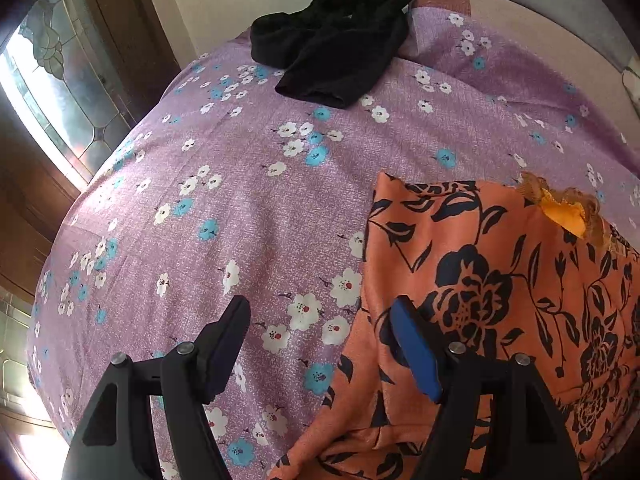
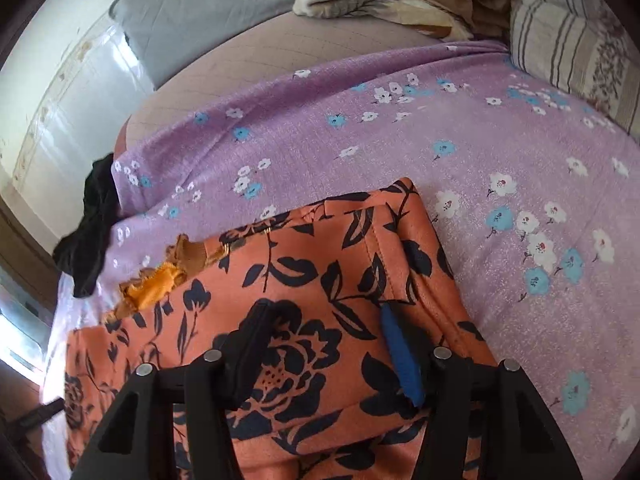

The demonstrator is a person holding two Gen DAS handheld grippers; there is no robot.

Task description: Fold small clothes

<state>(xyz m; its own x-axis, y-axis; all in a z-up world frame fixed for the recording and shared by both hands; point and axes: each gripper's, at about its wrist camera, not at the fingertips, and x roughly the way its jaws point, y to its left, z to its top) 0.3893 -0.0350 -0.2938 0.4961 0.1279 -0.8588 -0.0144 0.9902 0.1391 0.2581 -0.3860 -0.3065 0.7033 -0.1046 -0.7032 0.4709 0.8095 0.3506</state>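
A bed covered by a purple sheet printed with white and blue flowers (image 1: pixel 248 208) fills both wrist views. On it lies an orange garment with a bold black floral print (image 2: pixel 320 280), already gathered into a roughly rectangular, layered shape with a straight folded edge toward the far side; a scrap of yellow-orange lace trim (image 2: pixel 160 284) pokes out at one corner, so the bundle looks not quite tidy. The right claw (image 2: pixel 324 344) hangs directly above this garment with its jaws apart, released and gripping nothing; the cloth lies flat beneath it. The left claw (image 1: pixel 320 340) is also released, jaws wide, straddling the garment's near edge, one finger over the bare sheet and the other over the orange fabric. Well apart, near the far edge of the bed, a crumpled black garment (image 1: pixel 332 40) sits in an unfolded heap. As a judgement, the orange piece is mostly folded, perhaps needing one more fold or a tuck of the lace, while the black piece has not been started.
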